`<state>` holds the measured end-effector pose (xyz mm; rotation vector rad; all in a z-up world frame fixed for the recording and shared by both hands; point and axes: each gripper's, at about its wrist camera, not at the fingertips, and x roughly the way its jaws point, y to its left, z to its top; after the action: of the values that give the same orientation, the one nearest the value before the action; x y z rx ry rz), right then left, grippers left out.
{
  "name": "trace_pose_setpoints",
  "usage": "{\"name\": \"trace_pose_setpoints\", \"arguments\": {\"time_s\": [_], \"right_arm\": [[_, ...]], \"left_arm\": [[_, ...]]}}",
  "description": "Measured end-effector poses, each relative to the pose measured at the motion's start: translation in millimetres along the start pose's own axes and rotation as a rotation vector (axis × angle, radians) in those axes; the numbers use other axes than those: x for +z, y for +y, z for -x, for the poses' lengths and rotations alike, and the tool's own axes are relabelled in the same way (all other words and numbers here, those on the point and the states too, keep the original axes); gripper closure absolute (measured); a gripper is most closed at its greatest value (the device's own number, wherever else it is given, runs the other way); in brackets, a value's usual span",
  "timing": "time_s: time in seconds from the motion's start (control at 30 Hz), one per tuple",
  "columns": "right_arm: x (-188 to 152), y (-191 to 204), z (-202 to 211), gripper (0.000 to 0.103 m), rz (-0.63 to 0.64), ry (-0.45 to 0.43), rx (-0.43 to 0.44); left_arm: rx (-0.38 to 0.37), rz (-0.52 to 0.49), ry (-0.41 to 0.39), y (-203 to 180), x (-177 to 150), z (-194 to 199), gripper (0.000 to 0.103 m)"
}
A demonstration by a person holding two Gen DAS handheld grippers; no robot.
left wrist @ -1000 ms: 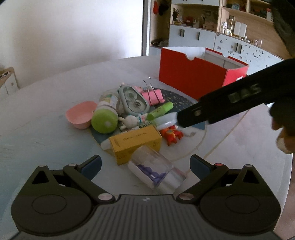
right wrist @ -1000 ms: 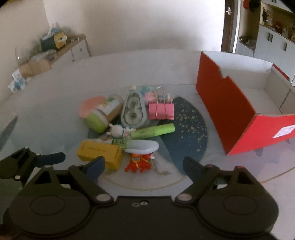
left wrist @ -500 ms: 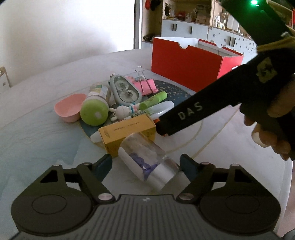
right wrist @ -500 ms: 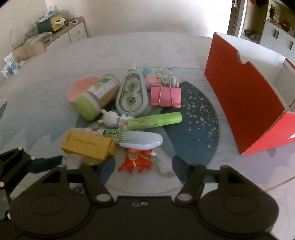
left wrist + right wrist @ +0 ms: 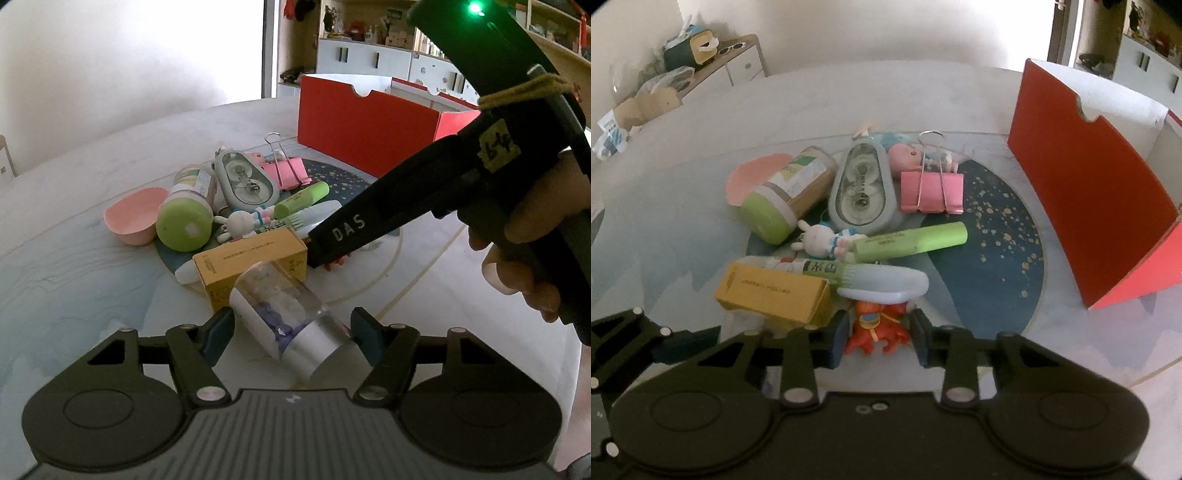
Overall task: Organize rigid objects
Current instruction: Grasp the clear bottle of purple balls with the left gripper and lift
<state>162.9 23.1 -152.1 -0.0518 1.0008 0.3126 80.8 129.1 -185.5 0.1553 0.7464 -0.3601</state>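
On counter, both your grippers just closing: left gripper [image 5: 291,334] flanks clear tube [image 5: 291,314], pads near, contact unclear; right gripper [image 5: 880,338] brackets red toy [image 5: 877,326], barely gapped. Grasps imminent; red box [image 5: 1086,206] waits well right.

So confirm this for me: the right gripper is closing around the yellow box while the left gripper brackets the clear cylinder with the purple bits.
Not the yellow box. The right wrist view shows the right gripper with its jaws, which have just been closing, on either side of the small red figurine; the box lies just to its left. The rest holds: the left gripper brackets the clear cylinder.
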Motion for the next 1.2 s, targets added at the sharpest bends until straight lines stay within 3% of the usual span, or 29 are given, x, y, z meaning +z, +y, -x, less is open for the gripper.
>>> {"name": "trace_pose_setpoints", "arguments": {"time_s": [0.2, 0.43, 0.73, 0.83, 0.87, 0.93, 1.03, 1.13, 1.2], "right_arm": [[-9.2, -5.4, 11.4, 0.068, -0.039, -0.002, 0.016], [-22.6, -7.2, 33.1, 0.069, -0.067, 0.000, 0.055], [-28.4, -23.6, 67.0, 0.070, -0.133, -0.034, 0.086], [-25.6, -32.8, 79.1, 0.075, -0.155, -0.059, 0.102], [-24.7, -37.1, 82.0, 0.100, -0.159, -0.067, 0.107], [-24.1, -44.2, 86.9, 0.103, -0.174, -0.074, 0.110], [-25.0, -52.3, 87.5, 0.102, -0.150, -0.072, 0.115], [-29.8, -58.6, 82.9, 0.094, -0.105, -0.030, 0.143], [-33.3, -59.2, 81.1, 0.084, -0.064, -0.007, 0.171]], "left_arm": [[-0.019, 0.051, 0.013, 5.0, -2.1, -0.6, 0.053], [-0.018, 0.089, 0.032, 15.5, -3.4, 3.0, 0.059], [0.003, 0.083, 0.000, 20.9, 4.9, 22.5, 0.062], [0.020, 0.062, -0.024, 20.8, 11.8, 29.7, 0.063], [0.025, 0.057, -0.032, 20.2, 14.5, 32.0, 0.063], [0.029, 0.053, -0.047, 18.5, 19.9, 34.5, 0.063], [0.046, 0.062, -0.057, 16.6, 25.5, 36.2, 0.063], [0.065, 0.071, -0.059, 14.2, 27.6, 37.3, 0.063], [0.065, 0.096, -0.041, 13.4, 23.7, 37.4, 0.063]]}}
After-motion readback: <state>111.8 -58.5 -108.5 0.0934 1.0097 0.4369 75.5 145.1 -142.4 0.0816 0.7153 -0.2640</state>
